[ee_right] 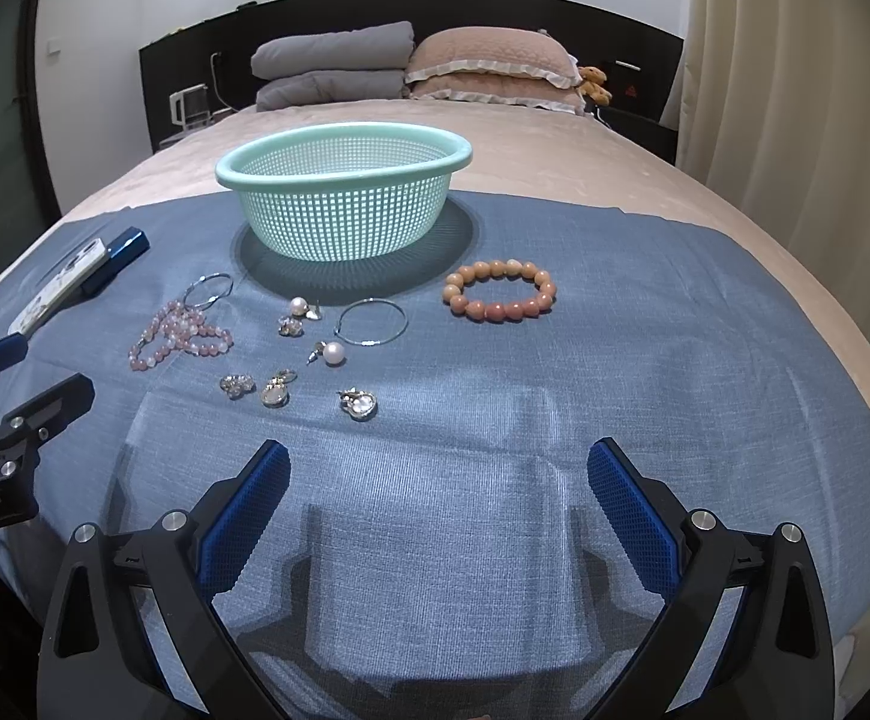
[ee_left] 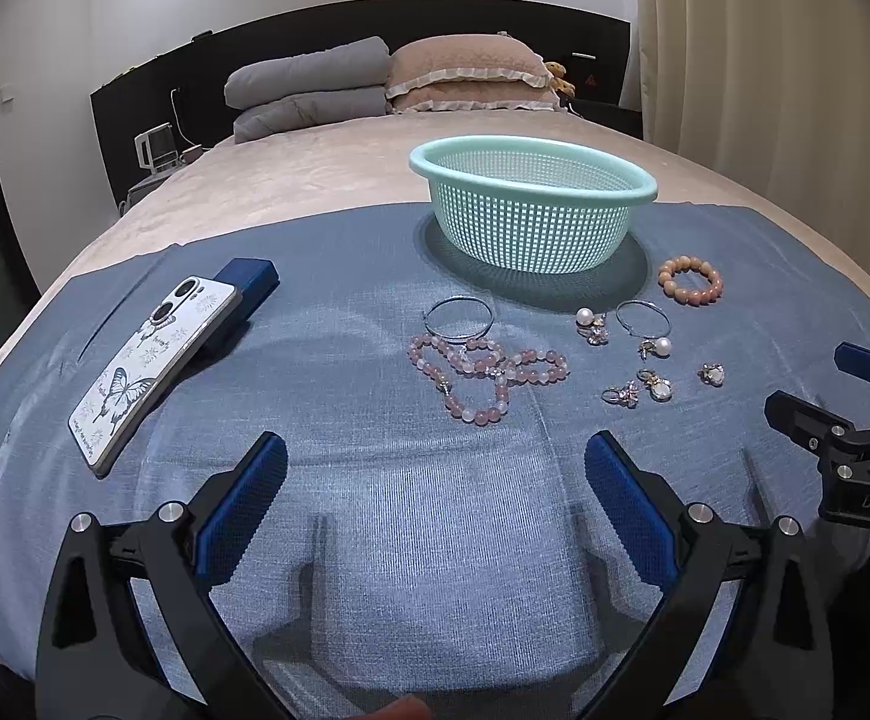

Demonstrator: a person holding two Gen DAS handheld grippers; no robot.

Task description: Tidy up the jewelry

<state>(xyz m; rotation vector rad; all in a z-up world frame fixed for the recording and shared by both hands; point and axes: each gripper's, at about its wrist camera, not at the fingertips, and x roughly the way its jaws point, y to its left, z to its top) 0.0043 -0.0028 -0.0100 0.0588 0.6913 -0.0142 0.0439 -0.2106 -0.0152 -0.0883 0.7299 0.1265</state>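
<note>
A blue cloth [ee_right: 645,324] is covering the foot of a bed, leaving bare fabric between the jewelry and both grippers, with a phone [ee_left: 147,360] lying well off to the left. The left gripper [ee_left: 435,468] and right gripper [ee_right: 438,474] are hovering released, jaws wide apart, each holding nothing. Before the green basket [ee_right: 339,204] are lying an orange bead bracelet [ee_right: 498,299], a pink bead strand [ee_left: 483,369], two hoops and small earrings too tiny to make out.

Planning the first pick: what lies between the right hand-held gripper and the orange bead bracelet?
Only bare blue cloth. In the right wrist view, the open hand-held gripper faces the orange bead bracelet with nothing between.
</note>
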